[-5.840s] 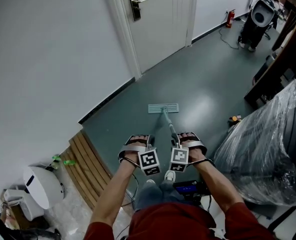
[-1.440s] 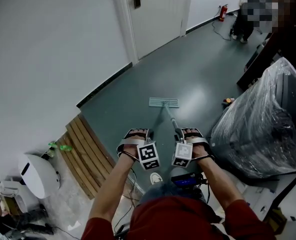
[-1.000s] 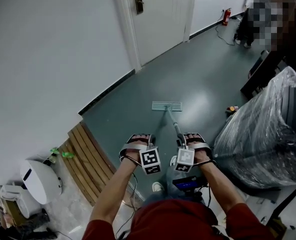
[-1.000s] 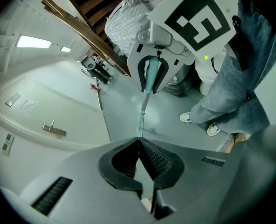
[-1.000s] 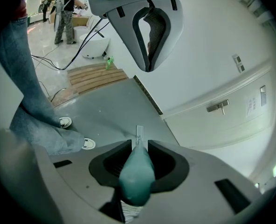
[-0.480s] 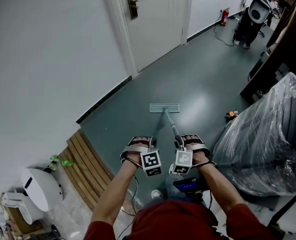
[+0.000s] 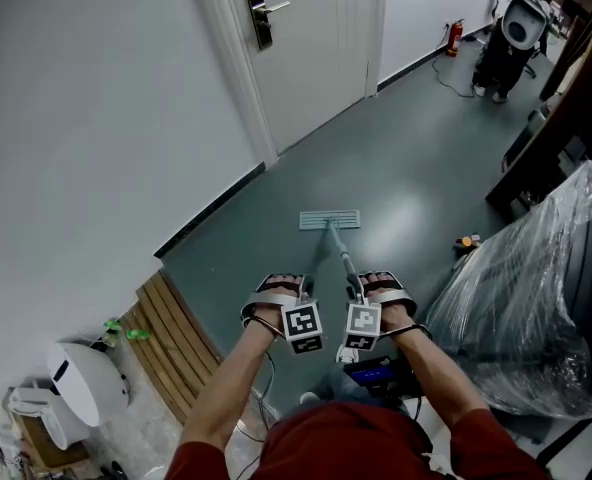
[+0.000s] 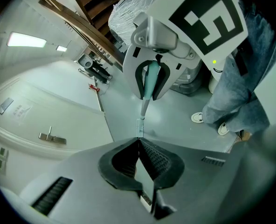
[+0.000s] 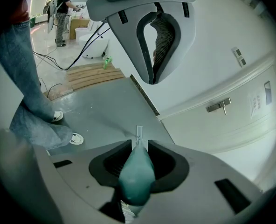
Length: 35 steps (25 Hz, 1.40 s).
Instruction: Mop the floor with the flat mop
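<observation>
The flat mop's pale head [image 7: 329,219] lies on the grey-green floor ahead of me, and its thin handle [image 7: 341,258] slopes back towards my hands. My right gripper [image 7: 352,294] is shut on the teal grip [image 9: 137,174] at the handle's top end; the grip fills the space between its jaws [image 9: 138,146]. In the left gripper view that teal grip [image 8: 150,80] shows inside the facing right gripper. My left gripper [image 7: 314,310] sits just left of the handle, apart from it. Its pads meet at the tip [image 8: 138,141], shut with nothing between them.
A white door [image 7: 306,48] and a white wall run along the left. Wooden slats [image 7: 171,333] lie near left, beside a white device [image 7: 76,393]. A plastic-wrapped bulk [image 7: 536,298] crowds the right. A small orange item [image 7: 466,240] sits beside it. A wheeled machine [image 7: 514,28] stands far back.
The head view has shifted a little. The mop head lies in much the same spot ahead of me, and the right gripper has kept its hold on the grip.
</observation>
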Motion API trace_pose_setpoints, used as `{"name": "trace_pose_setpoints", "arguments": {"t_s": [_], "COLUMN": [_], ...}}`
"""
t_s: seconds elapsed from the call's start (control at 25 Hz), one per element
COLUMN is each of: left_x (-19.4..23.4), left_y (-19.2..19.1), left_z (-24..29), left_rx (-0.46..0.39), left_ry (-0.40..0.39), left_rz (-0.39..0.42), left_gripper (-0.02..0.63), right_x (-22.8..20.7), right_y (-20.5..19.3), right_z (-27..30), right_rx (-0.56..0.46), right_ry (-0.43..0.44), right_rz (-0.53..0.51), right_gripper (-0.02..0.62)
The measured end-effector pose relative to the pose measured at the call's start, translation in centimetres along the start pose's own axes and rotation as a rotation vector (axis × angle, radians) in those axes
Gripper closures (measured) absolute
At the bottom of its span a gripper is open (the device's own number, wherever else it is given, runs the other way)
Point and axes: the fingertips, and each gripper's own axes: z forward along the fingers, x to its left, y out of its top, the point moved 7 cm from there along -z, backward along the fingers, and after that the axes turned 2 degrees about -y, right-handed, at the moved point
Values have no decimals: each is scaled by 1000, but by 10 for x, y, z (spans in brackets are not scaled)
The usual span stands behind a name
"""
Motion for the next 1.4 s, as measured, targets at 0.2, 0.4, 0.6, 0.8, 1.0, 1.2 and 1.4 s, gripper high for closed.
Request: {"name": "trace_pose_setpoints", "arguments": {"t_s": [0.2, 0.4, 0.6, 0.8, 1.0, 1.2, 1.4], "left_x": [28, 54, 72, 96, 120, 147, 169], "left_y": [12, 27, 27, 19, 16, -1, -17], "left_z": [16, 33, 46, 67, 88, 101, 113], "left_rx": [14, 28, 30, 28, -13, -20, -57], "left_ry": [1, 14, 15, 1, 7, 10, 12], "left_rz": [-4, -17, -26, -16, 1, 18, 8], "left_gripper": [589, 589, 589, 589, 589, 589, 589], "right_x": [-25, -47, -62, -81, -101, -128, -153], "right_y": [-16, -35, -40, -36, -36, -26, -15], "right_z": [18, 32, 48, 63, 79, 100, 118], "right_rx": [-12, -24, -24, -13, -17, -10, -1], "right_ry": [-1, -5, -5, -7, -9, -13, -14], "right_rz": [-9, -26, -31, -30, -5, 0, -5], "right_gripper": [477, 477, 477, 477, 477, 477, 477]}}
